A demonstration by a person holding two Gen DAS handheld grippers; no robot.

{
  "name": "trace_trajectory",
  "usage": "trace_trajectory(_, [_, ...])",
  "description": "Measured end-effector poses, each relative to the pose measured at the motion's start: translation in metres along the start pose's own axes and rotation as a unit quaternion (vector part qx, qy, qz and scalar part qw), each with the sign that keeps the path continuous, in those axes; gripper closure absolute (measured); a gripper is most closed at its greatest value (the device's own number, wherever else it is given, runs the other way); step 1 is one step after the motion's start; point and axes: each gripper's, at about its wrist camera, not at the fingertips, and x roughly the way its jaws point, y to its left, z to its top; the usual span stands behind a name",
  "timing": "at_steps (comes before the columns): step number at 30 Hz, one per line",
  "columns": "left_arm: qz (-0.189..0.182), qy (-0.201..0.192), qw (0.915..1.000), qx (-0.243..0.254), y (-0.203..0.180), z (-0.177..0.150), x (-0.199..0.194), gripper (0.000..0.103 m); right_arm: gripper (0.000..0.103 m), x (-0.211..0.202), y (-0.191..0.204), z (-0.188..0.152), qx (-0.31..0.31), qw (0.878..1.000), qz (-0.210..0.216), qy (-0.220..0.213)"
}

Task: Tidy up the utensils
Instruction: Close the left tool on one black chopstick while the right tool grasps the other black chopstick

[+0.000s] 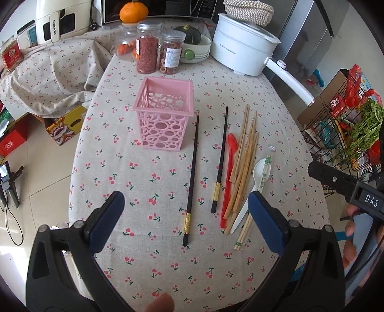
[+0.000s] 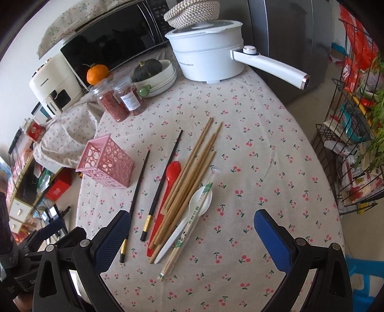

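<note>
A pink perforated basket stands upright and empty on the cherry-print tablecloth. To its right lie two black chopsticks with gold bands, a red spoon, several bamboo chopsticks, a white spoon and a wrapped chopstick pair. My left gripper is open above the near ends of the black chopsticks, holding nothing. My right gripper is open over the near ends of the utensil pile, also holding nothing.
At the back stand two jars of red dried goods, a bowl with a dark squash, an orange and a white electric pot with a long handle. A wire rack of groceries stands off the table's right edge.
</note>
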Motion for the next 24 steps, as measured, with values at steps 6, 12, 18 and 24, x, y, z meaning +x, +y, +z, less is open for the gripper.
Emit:
trace_trajectory(6, [-0.032,0.056,0.9979,-0.005,-0.008,0.014,0.038,0.014,0.000,0.040,-0.022,0.019,0.029,0.997,0.002,0.069])
trace_trajectory(12, [-0.045,0.071,0.9965,0.002,-0.005,0.031,0.070,0.046,0.001,0.062,-0.026,0.025,0.015,0.996,0.009,0.090])
trace_trajectory(18, [-0.040,0.088,0.9953,0.004,-0.007,0.040,0.104,0.066,0.015,0.078,-0.025,0.033,0.023,0.993,0.041,0.110])
trace_trajectory(24, [-0.018,0.098,0.9950,0.010,-0.012,0.049,0.125,0.075,0.028,0.093,-0.016,0.043,0.035,0.991,0.052,0.117])
